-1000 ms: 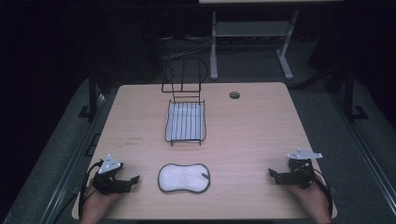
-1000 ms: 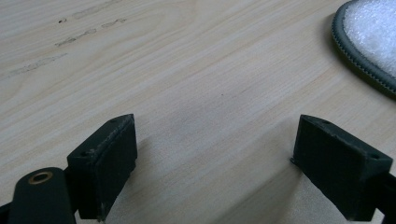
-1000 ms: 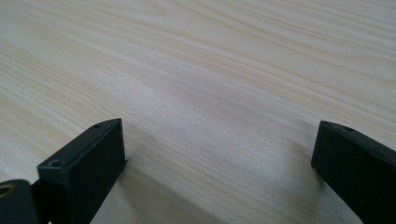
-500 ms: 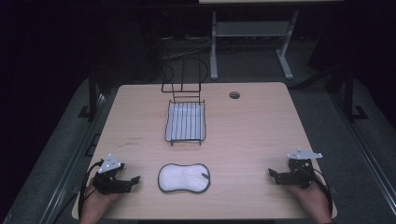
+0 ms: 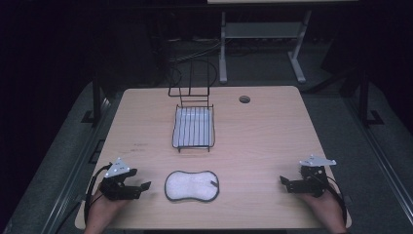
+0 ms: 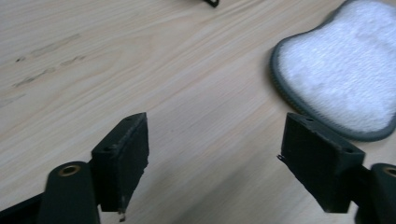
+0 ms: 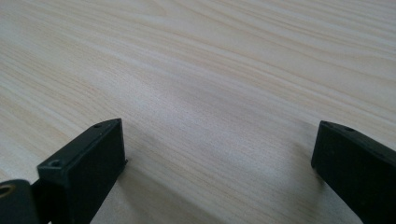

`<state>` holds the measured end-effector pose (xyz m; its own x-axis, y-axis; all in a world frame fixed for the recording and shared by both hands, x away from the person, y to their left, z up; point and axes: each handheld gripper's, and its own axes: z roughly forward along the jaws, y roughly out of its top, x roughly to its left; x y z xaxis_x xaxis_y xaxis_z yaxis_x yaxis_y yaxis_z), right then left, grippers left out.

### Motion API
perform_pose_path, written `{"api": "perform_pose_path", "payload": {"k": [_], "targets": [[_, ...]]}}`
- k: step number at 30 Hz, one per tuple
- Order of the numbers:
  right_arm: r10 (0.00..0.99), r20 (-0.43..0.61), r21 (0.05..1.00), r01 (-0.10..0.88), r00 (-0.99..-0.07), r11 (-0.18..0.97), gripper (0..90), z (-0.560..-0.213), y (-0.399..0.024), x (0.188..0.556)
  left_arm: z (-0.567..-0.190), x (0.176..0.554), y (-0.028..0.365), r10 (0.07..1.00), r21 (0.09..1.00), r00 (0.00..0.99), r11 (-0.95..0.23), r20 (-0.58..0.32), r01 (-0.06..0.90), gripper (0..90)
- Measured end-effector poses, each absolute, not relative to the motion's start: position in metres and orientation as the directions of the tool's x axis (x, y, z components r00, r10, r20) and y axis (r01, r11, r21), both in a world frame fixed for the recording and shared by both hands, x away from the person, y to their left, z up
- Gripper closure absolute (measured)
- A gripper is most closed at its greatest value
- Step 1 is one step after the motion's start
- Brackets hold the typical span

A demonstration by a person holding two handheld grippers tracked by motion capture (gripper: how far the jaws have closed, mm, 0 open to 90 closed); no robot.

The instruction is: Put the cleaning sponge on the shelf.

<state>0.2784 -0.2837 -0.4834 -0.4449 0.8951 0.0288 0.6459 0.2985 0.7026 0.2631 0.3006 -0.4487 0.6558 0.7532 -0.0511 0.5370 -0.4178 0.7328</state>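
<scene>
On the near left corner of the table (image 5: 263, 141) sits my left gripper (image 5: 139, 187), low over the wood with its jaws spread wide and nothing between them. From the left gripper view I'm looking across bare wood grain, and the white pad (image 6: 348, 74) with the dark grey edge is just off past the right-hand jaw, close but not touching. There are a few faint smudge marks (image 6: 44, 70) on the tabletop farther out on the left of that view.

Over at the near right corner, my right gripper (image 5: 287, 183) is doing pretty much the same thing: jaws wide apart, holding nothing, pointing in toward the middle of the table. Its own view is just pale wood between the two black jaws.

That white pad (image 5: 191, 185) lies flat near the front edge, between the two grippers, nearer the left one. Further back, around the middle of the table, there's a black wire rack (image 5: 194, 126) with an upright wire frame at its far end, and something pale under its grid. Off to the far right of the rack is a small round hole (image 5: 244, 99) in the tabletop.
</scene>
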Motion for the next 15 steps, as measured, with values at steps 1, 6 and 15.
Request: {"api": "perform_pose_path", "payload": {"k": [1,6,15], "targets": [[0.895,0.028,0.702,0.646,-0.445,0.299,2.4,-0.483,-0.284,0.278,-0.447,0.263,0.299,0.746,0.732,0.663,-0.42,-0.057,0.536,26.1],[0.895,0.029,0.703,0.646,-0.445,0.299,2.3,-0.483,-0.284,0.278,-0.438,0.263,0.29,0.718,0.747,0.691,-0.419,-0.075,0.517,39.6],[0.895,0.028,0.703,0.645,-0.446,0.299,2.4,-0.483,-0.284,0.278,-0.421,0.266,0.269,0.635,0.759,0.765,-0.444,-0.11,0.477,83.1]]}}
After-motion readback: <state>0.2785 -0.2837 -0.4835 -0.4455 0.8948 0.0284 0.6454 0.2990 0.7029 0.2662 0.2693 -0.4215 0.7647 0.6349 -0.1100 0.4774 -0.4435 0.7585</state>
